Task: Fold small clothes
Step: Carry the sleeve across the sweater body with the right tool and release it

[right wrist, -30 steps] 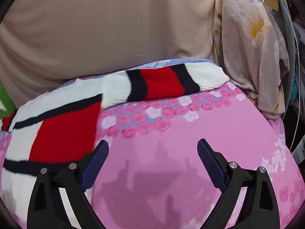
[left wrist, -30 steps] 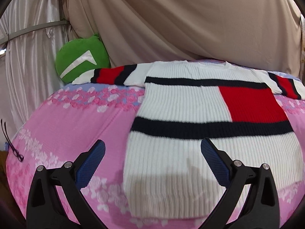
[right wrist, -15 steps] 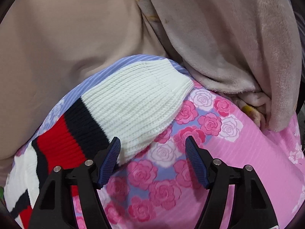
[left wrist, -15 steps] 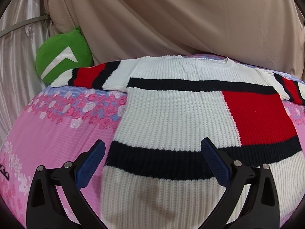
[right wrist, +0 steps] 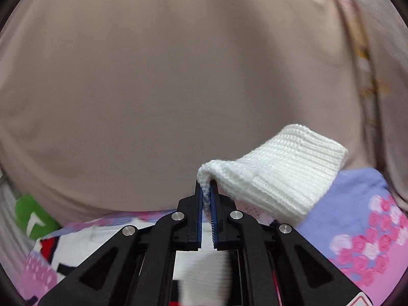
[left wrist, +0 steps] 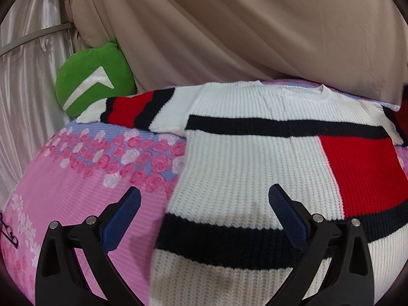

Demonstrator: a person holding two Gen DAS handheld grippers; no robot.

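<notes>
A white knit sweater (left wrist: 255,153) with black bands and red blocks lies spread flat on the pink floral bedspread (left wrist: 76,178), its left sleeve (left wrist: 132,109) stretched out to the left. My left gripper (left wrist: 204,191) hovers open over the sweater's lower left edge, with nothing pinched between its blue pads. In the right wrist view my right gripper (right wrist: 207,186) is closing its jaws on the white cuff (right wrist: 280,173) of the right sleeve. The knit is pinched between its pads and lifted off the bed. The sweater body (right wrist: 84,244) shows blurred below.
A green cushion (left wrist: 89,86) rests at the back left against a beige drape (left wrist: 255,25) that runs behind the bed. A pale satin curtain (left wrist: 23,89) hangs at the left. More bedspread (right wrist: 369,229) extends to the right of the lifted cuff.
My right gripper reached the right sleeve's cuff, closed on it and raised it off the bed. My left gripper moved in closer over the sweater's lower left, still open.
</notes>
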